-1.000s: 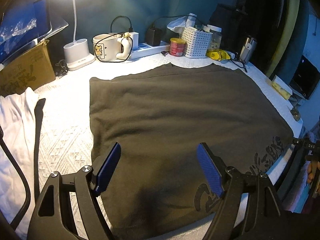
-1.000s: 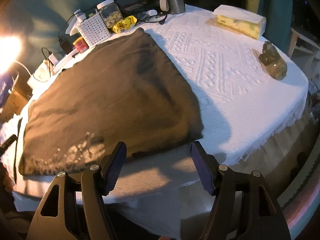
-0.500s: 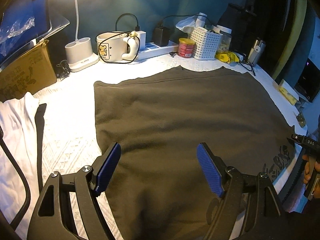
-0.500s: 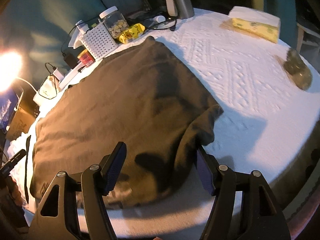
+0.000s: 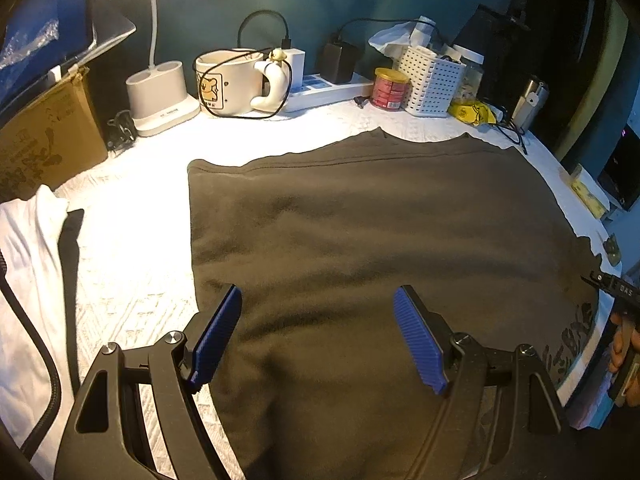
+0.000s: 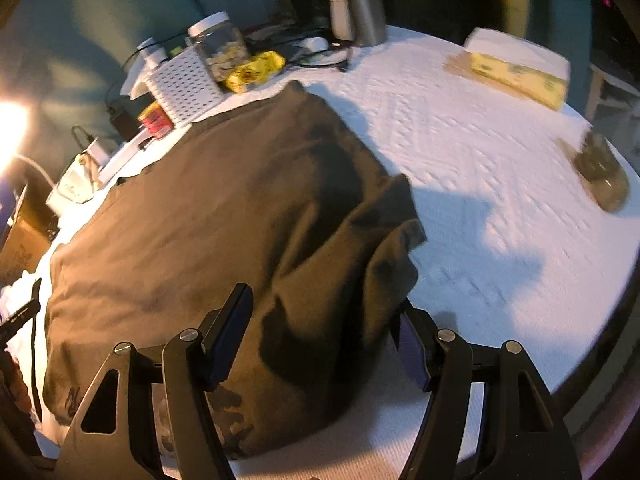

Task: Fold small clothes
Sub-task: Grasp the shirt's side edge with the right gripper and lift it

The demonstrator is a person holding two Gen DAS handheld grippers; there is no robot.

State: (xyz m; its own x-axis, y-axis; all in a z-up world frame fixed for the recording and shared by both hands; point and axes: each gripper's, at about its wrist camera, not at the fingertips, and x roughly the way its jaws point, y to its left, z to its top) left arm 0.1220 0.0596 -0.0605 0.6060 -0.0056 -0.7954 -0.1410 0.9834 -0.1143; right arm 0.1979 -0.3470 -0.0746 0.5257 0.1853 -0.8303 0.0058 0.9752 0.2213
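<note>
A dark brown-grey garment (image 5: 360, 248) lies spread on the white textured tablecloth (image 5: 132, 264). My left gripper (image 5: 318, 336) is open over the garment's near left part, its blue pads (image 5: 218, 332) apart and holding nothing. In the right wrist view the same garment (image 6: 208, 216) is bunched and raised at its near right corner (image 6: 384, 232). My right gripper (image 6: 320, 344) is open, its jaws either side of that bunched cloth. I cannot tell whether the cloth touches the pads.
Along the back stand a lamp base (image 5: 160, 96), mug (image 5: 228, 80), power strip (image 5: 328, 88), red can (image 5: 390, 88), white basket (image 5: 434, 80) and steel flask (image 6: 356, 0). White cloth (image 5: 28, 272) and a cardboard box (image 5: 44, 136) are left. A yellow tissue pack (image 6: 516, 68) and a dark figurine (image 6: 604, 168) are right.
Both grippers moved forward over the garment. The garment's near right corner went from flat to pushed up and bunched between the right jaws. Both grippers stayed open.
</note>
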